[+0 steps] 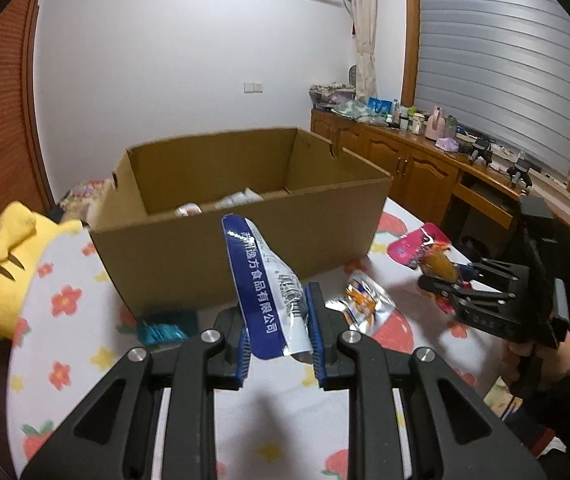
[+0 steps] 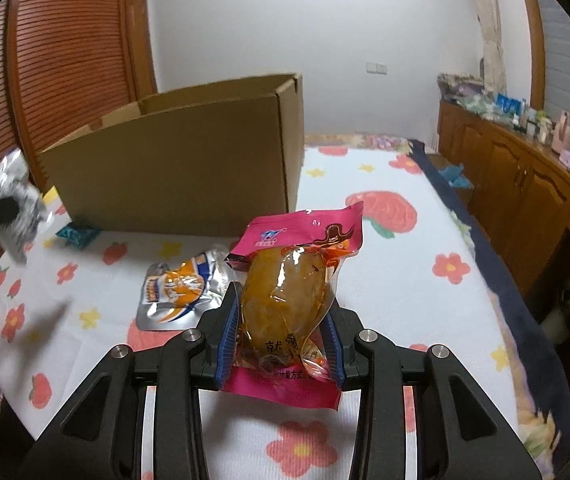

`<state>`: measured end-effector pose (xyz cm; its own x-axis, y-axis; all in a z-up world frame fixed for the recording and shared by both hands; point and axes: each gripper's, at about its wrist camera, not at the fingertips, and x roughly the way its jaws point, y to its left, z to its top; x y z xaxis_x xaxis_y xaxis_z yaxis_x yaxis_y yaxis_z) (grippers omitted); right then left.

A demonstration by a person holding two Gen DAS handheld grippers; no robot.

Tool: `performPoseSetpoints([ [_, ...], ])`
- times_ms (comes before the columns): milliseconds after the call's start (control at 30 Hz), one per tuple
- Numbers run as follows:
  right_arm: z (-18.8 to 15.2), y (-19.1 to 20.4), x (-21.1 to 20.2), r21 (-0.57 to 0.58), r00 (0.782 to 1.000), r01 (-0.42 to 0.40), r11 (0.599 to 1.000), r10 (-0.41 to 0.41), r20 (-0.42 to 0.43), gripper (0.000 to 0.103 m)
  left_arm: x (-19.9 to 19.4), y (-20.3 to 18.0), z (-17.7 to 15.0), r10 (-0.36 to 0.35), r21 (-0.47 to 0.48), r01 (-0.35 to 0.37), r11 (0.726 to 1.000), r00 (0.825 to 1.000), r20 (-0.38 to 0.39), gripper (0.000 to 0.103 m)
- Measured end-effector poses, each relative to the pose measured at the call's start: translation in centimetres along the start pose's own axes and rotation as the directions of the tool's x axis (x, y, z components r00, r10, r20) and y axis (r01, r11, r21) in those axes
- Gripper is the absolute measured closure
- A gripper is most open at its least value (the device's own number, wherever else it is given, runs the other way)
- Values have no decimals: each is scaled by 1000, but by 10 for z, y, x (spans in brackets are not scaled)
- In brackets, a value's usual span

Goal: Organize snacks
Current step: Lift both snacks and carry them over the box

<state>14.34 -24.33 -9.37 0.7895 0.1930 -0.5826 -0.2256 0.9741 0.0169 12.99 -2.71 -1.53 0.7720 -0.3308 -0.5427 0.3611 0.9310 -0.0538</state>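
Note:
My left gripper point(image 1: 279, 334) is shut on a blue and silver snack packet point(image 1: 263, 284), held upright just in front of the open cardboard box point(image 1: 245, 240). The box holds a few packets point(image 1: 221, 203). My right gripper point(image 2: 281, 340) is shut on a pink packet with an orange snack inside point(image 2: 289, 292), above the bed. It also shows in the left wrist view point(image 1: 445, 280), to the right of the box. A silver and orange packet point(image 2: 179, 288) and a small teal packet point(image 2: 77, 234) lie loose on the flowered bedspread point(image 2: 385, 280) near the box.
A yellow plush toy point(image 1: 9, 264) lies left of the box. A wooden cabinet with clutter on top point(image 1: 413, 152) runs along the right side under a shuttered window. A wooden slatted door point(image 2: 57, 60) stands behind the box.

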Motion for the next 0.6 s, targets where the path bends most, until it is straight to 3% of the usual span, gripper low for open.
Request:
performPoseSetpoints([
  [333, 53, 25, -43, -95, 985, -104, 990, 115, 127, 66, 2, 31, 47, 40, 3, -40, 999, 998, 53, 81],
  [600, 111, 43, -22, -156, 971, -175, 972, 197, 134, 66, 31, 50, 81, 66, -5, -66, 998, 996, 53, 81],
])
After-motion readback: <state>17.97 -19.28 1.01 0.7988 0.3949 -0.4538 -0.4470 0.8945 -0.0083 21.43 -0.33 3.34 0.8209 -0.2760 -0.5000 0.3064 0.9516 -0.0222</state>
